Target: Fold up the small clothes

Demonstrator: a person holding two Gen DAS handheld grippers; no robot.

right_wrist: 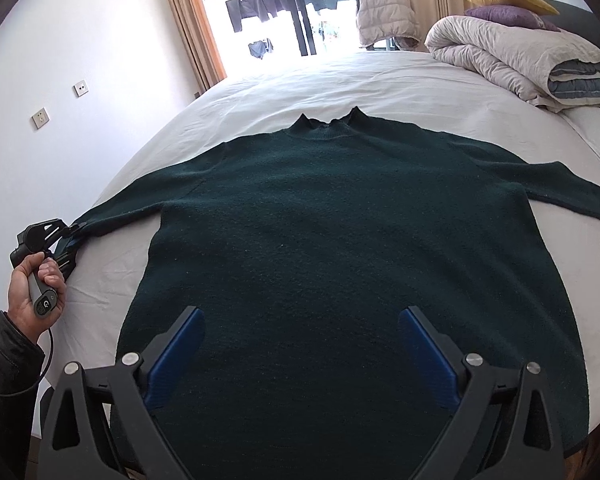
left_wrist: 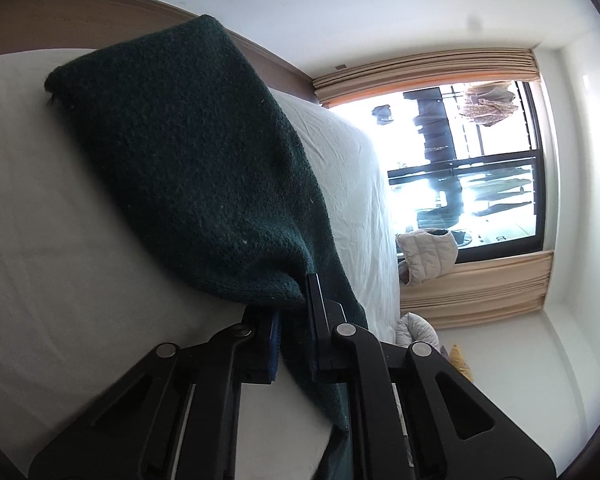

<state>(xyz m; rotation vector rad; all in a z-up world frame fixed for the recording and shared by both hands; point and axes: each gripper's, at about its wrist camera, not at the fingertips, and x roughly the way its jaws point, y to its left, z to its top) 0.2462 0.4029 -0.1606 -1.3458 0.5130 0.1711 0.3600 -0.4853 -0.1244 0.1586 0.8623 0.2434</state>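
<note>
Sleeve cuff [left_wrist: 260,280] — buried between jaws

- A dark green knit sweater [right_wrist: 340,240] lies flat and face-up, hem near, mock collar far.
- Both sleeves spread out sideways, left and right.
- The left sleeve's cuff [left_wrist: 260,264] is lifted and pinched at its end.

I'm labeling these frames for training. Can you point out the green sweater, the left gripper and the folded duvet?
green sweater [right_wrist: 340,220]: right wrist view, middle of the chest.
left gripper [right_wrist: 74,236]: right wrist view, fingertips clamped on the sleeve end.
folded duvet [right_wrist: 512,56]: right wrist view, top of the pale bundle.
</note>
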